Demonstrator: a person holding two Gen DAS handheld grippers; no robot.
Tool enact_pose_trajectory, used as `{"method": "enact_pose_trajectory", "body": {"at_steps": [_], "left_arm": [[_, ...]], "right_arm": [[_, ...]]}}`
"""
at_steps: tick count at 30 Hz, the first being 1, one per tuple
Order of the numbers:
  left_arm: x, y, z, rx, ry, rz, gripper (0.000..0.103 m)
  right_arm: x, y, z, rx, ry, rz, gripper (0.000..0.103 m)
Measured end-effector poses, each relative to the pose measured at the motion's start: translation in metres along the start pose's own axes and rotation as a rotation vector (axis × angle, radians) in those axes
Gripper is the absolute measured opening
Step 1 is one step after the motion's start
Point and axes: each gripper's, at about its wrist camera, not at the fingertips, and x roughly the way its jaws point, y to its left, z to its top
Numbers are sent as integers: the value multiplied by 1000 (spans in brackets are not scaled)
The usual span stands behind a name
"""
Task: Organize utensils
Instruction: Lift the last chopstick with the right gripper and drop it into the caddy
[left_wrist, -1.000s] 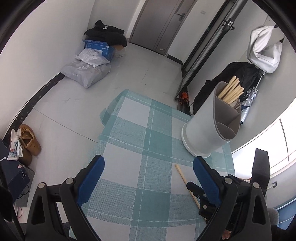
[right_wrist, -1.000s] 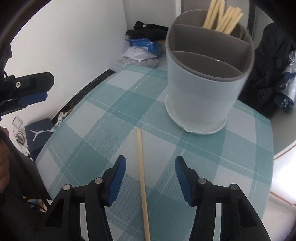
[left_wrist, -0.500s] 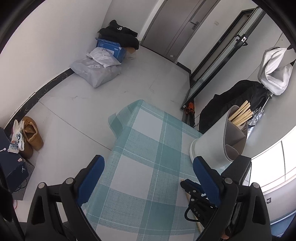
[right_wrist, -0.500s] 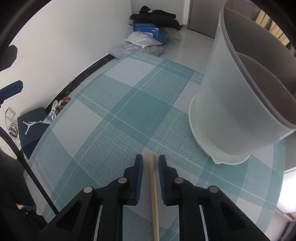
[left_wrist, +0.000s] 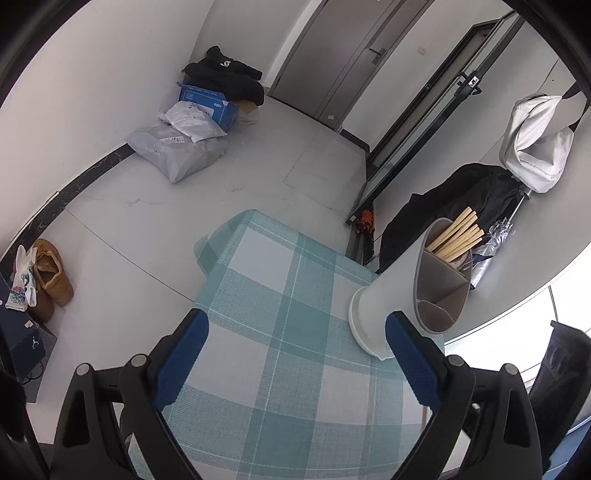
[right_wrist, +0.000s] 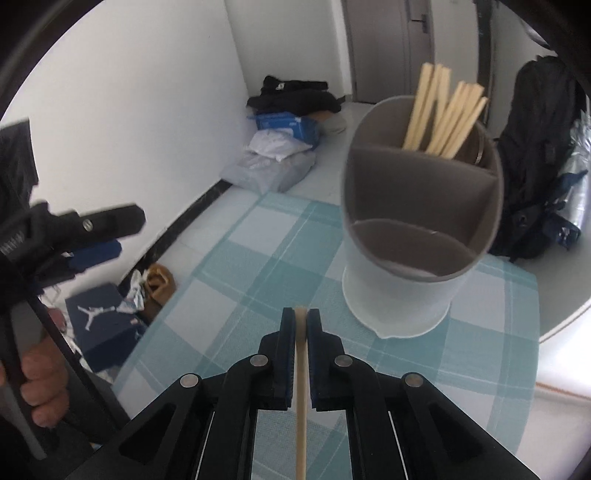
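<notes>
My right gripper (right_wrist: 301, 317) is shut on a wooden chopstick (right_wrist: 301, 387) and holds it above the checked tablecloth (right_wrist: 258, 266), short of the holder. The white utensil holder (right_wrist: 402, 295) with grey dividers stands ahead and to the right. Several wooden chopsticks (right_wrist: 443, 114) stand in its far compartment; its near compartment looks empty. In the left wrist view the holder (left_wrist: 391, 299) stands at the right with the chopsticks (left_wrist: 458, 236) in it. My left gripper (left_wrist: 295, 347) is open and empty above the cloth (left_wrist: 280, 295). It also shows at the left of the right wrist view (right_wrist: 92, 240).
The table's far edge (left_wrist: 258, 218) drops to a grey floor. Bags and a blue box (left_wrist: 199, 122) lie by the far wall. Shoes (left_wrist: 48, 277) sit at the left. A black backpack (right_wrist: 535, 166) stands behind the holder.
My right gripper closed on the chopstick that lay on the cloth and lifted it. My left gripper rose and drew back from the holder.
</notes>
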Motion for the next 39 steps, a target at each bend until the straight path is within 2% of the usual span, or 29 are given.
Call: {"method": "enact_pose_trajectory", "body": {"at_steps": [8,15,23,26,32,36,39], "left_arm": [[8,-27,-3,43,-1,-23,95],[18,-38,-2,23,5,-23,95],[31,-43,8,8,-11,3,95],[35,-42,16,2,-32,12,95],[35,-42,30,14,-79,-3,95],[41,-39,33,33,-67,3,95],[50,-33,35,14,-28,-6,95]], "right_arm": [[-52,-27,23,162,-198,51,5],[-88,-34,58,169,-401,19,5],[-111,-40,129,117,-645,-34,5],[-102,-40,148,97,-711,-66,5],[-71,-50,180,112,-781,-102,5],[-46,-59,191,149,-829,-122,5],[-30,-57,191,133,-860,-159,5]]}}
